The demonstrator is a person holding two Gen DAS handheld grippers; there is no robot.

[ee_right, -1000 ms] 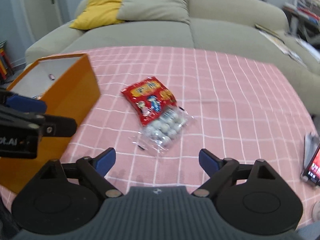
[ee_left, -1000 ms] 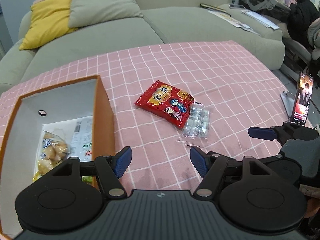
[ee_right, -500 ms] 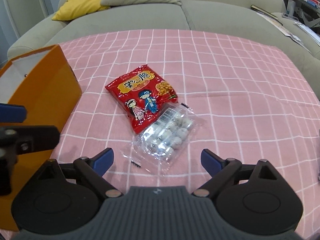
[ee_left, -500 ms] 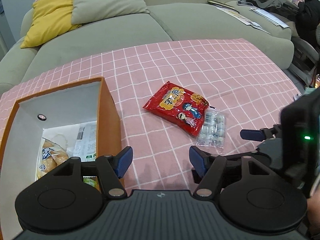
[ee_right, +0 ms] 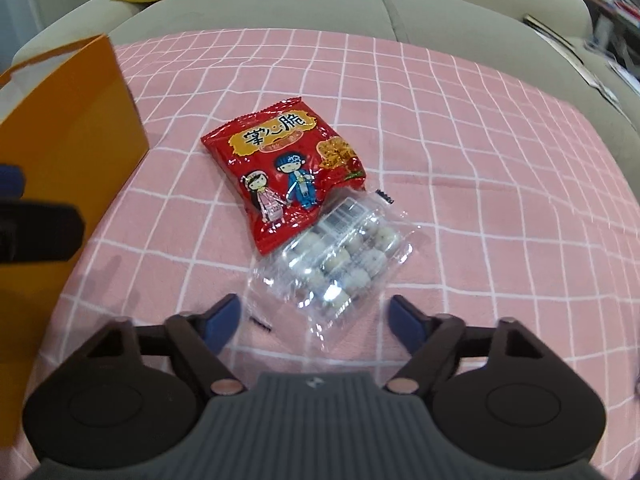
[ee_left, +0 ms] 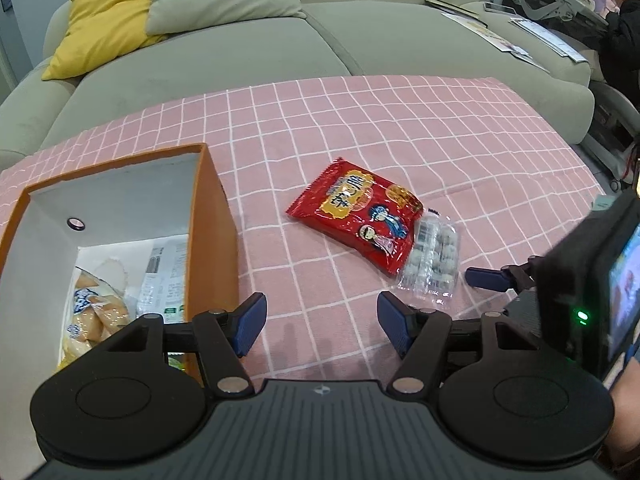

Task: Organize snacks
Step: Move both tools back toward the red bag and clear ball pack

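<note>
Left wrist: orange box [ee_left: 214,216] holding snack packets [ee_left: 94,308]

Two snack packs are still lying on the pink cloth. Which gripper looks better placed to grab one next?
The right gripper, probably. It is open and its fingers straddle the near end of the clear candy pack. The left gripper, also open, points at bare cloth between the orange box and the packs.

The red snack bag [ee_right: 285,178] reads 掌心脆 in red characters on a yellow banner; other print is illegible
</note>
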